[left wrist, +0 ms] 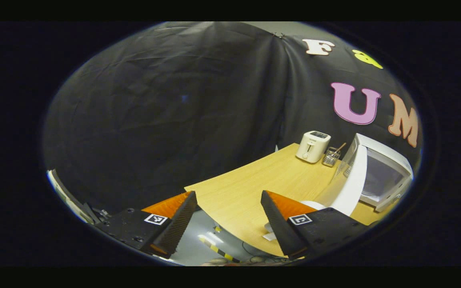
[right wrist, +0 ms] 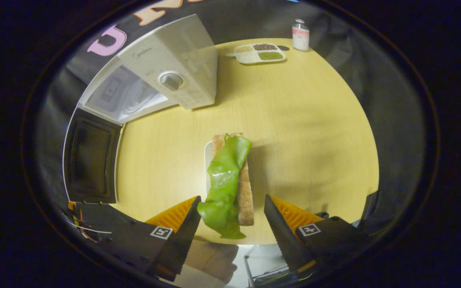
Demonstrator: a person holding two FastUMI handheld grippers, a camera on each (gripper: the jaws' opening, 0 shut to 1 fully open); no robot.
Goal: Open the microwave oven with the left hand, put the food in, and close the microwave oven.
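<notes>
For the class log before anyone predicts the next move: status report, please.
Left gripper open, empty. Right gripper open around the sandwich, not clamped. Microwave door swung open. Table between sandwich and microwave bare.

Overhead lighting is even. The pale wooden round table (right wrist: 314, 120) is bright with soft shadows. Fisheye distortion bends its edges. Both views darken toward the rims.

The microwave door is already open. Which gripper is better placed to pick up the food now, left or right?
Right. The right gripper is open with the sandwich between its fingers. The left gripper is open beside the microwave door, nothing between its fingers.
</notes>
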